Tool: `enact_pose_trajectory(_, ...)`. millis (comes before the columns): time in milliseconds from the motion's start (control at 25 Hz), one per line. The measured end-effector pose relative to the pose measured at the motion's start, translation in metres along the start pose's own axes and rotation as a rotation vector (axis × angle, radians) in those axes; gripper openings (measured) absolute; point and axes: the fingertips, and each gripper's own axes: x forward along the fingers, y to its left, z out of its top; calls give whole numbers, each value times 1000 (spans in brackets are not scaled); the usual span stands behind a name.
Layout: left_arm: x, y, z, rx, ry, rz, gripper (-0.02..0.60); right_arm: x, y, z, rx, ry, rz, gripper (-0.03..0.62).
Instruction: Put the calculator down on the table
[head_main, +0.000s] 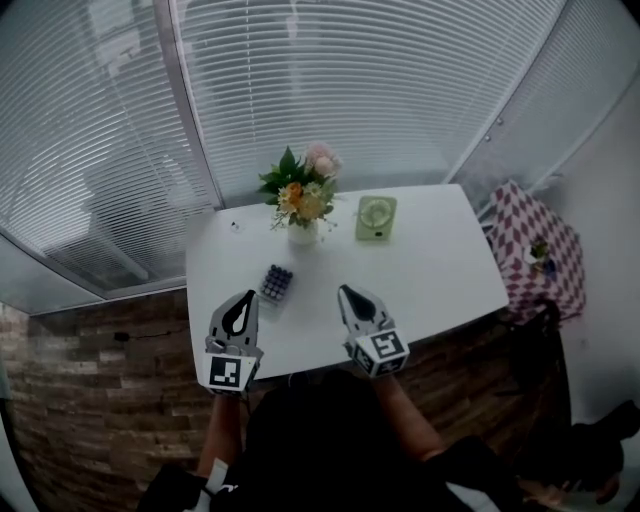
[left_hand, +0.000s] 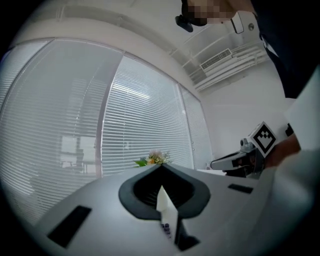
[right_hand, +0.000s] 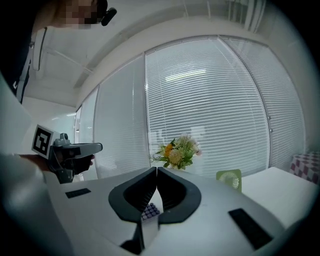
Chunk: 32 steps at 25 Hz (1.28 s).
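Note:
The calculator (head_main: 276, 283), a small dark pad with rows of purple keys, lies flat on the white table (head_main: 440, 270), in front of the flower vase. My left gripper (head_main: 243, 298) hovers just left of it and nearer me, jaws shut with nothing in them. My right gripper (head_main: 345, 290) hangs to its right, also shut and empty. In the left gripper view the closed jaws (left_hand: 161, 167) hide most of the table, and a few calculator keys (left_hand: 165, 229) peek through below. The right gripper view shows its jaws (right_hand: 156, 170) closed, with the calculator (right_hand: 150, 211) low behind them.
A white vase of flowers (head_main: 303, 195) stands at the table's back middle, with a small green fan (head_main: 376, 217) to its right. Window blinds run behind the table. A chair with a checked cloth (head_main: 535, 250) stands off the right end. Brick-patterned floor lies to the left.

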Motion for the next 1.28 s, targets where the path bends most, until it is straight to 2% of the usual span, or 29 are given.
enact_pose_trajectory(80, -1, -1, 0, 9, -4, -12, 8, -1, 0, 2, -14, -5, -8, 6)
enact_pose_trajectory(200, -2, -1, 1, -41, -15, -11, 8, -1, 3, 6, -49, -13, 2, 6)
enact_pose_trajectory(400, -4, 2, -7, -41, 0, -15, 8, -3, 3, 12, -67, -16, -10, 5)
enact_pose_trajectory(920, -1, 2, -6, -62, 10, -4, 7, -5, 4, 9, -56, -21, 0, 5)
enact_pose_trajectory(1120, -2, 2, -8, -86, 8, 2, 8, -6, -7, 4, -65, 7, -42, 5)
enact_pose_trajectory(1280, -1, 2, -10, -97, 19, 1, 8, -7, -10, 4, -49, 7, -42, 5)
